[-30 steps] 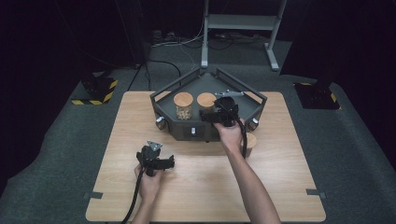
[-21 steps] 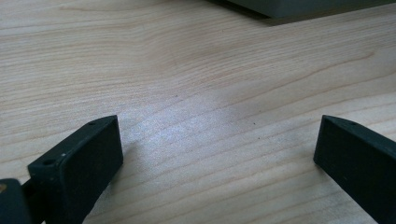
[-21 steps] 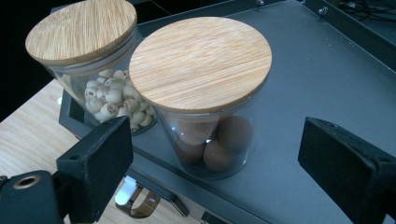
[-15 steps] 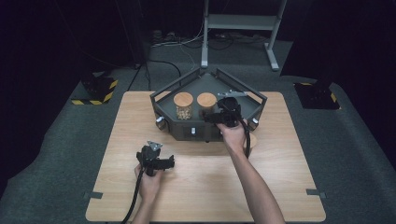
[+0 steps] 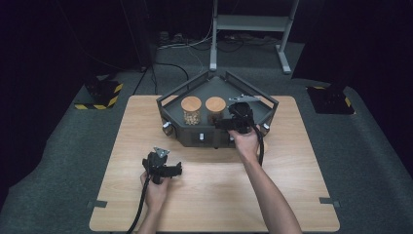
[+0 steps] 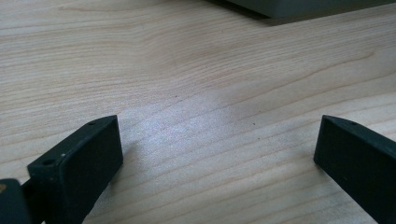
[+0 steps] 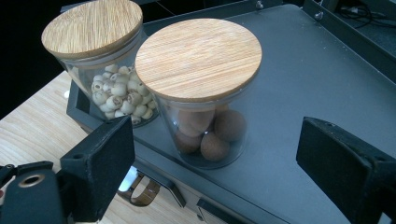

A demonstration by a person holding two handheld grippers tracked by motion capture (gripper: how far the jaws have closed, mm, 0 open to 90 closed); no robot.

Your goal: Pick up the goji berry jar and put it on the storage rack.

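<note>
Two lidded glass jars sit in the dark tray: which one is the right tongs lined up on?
The jar of large brown balls, directly ahead between the open right tongs. The jar of small pale beads stands behind it, off to the side in the right gripper view.

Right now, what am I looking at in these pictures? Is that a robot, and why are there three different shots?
No robot: a person stands at a wooden table with a hand-held two-jaw tool in each hand. One camera looks down from above; one rides on each tool, looking along its black jaws. The left gripper hangs open above bare wood, holding nothing. The right gripper reaches into a dark tray toward the jar of brown balls; its jaws have just been closing, but they stand on either side of the jar without touching it. Beside it stands the jar of pale beads. Both jars have wooden lids.
</note>
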